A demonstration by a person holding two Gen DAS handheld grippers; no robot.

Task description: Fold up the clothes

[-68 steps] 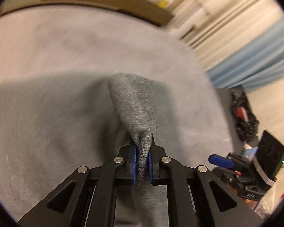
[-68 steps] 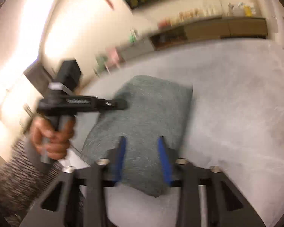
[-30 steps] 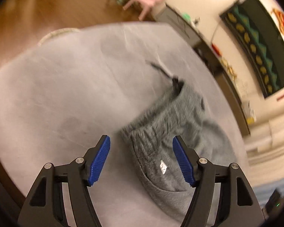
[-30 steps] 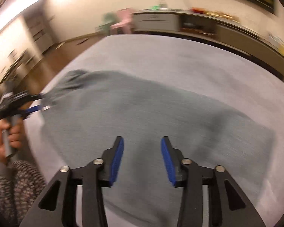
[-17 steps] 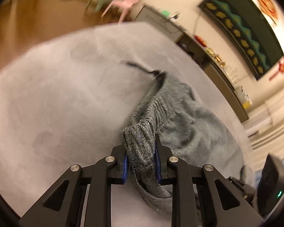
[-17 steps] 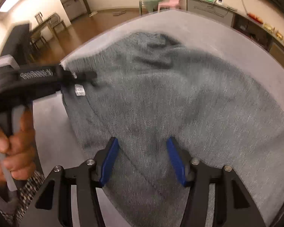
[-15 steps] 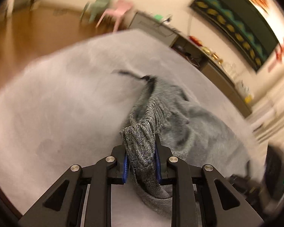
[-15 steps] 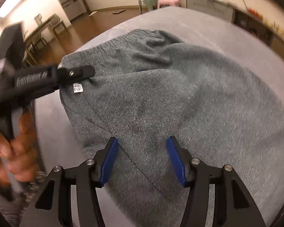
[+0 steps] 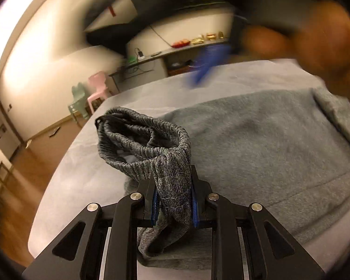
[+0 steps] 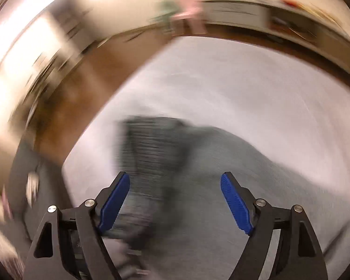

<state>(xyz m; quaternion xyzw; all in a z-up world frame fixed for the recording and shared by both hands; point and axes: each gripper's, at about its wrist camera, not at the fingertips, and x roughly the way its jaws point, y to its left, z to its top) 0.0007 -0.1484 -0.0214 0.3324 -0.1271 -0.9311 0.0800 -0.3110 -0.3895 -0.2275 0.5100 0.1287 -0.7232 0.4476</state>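
Garment: grey knit trousers lie spread on the pale surface, filling the left wrist view from 1 to 5 o'clock.
Waistband: the ribbed waistband is bunched and raised off the surface, at 10 o'clock from that view's centre.
Left hand-held gripper: nearly shut, its blue pads pinching a thick fold of waistband cloth at 6 o'clock.
Right hand-held gripper: jaws have just been opening and stand wide; the blurred grey cloth lies beneath them, and neither pad presses on it.
Step in hand: judged to be the right side going for a second hold on the waistband.
How to do it well: take the opposite waistband corner, bite deep enough to catch both layers, and keep the left pinch firm.
Risk: a shallow bite may slip; blur makes the right pads' height over the cloth uncertain.
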